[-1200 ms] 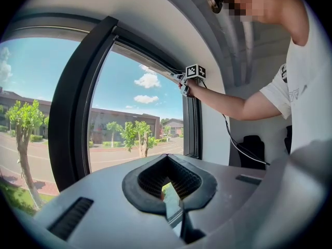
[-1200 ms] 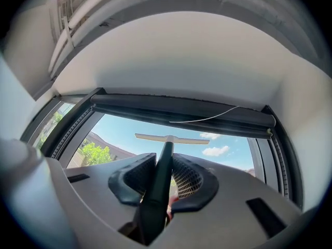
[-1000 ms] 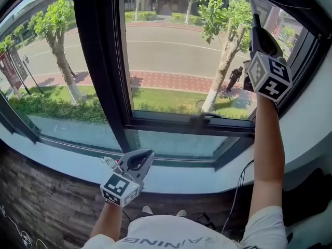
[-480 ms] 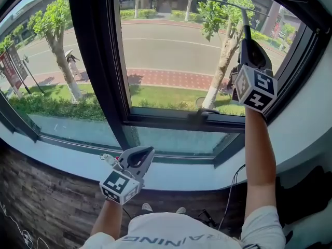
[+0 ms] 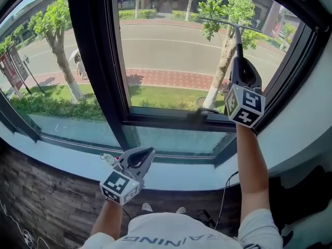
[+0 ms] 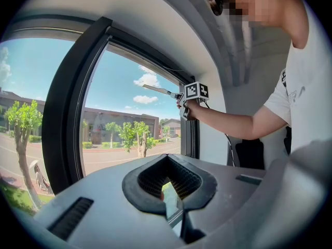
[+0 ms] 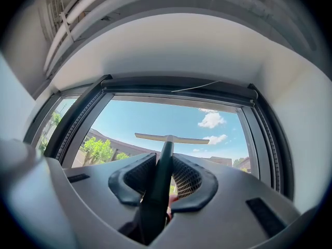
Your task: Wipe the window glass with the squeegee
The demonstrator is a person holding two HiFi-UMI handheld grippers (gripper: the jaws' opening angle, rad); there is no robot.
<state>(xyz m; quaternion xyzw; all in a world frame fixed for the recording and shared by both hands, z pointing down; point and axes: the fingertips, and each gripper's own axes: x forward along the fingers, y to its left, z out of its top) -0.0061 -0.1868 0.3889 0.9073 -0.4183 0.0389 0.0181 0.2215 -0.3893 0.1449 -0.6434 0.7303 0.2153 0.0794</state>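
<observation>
The right hand-held gripper is up before the right part of the window glass, the squeegee between its jaws and above it, while the left hand-held gripper sits lower left, before the sill.

squeegee handle end hidden by fingers

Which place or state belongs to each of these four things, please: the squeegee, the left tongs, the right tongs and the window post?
Things:
1. squeegee
2. left tongs
3. right tongs
4. window post

Places or states:
A. shut on a dark handle
B. black and upright
C. shut, empty, held low
D. blade raised before the glass

Pairs: 1-D, 2-C, 3-A, 4-B
</observation>
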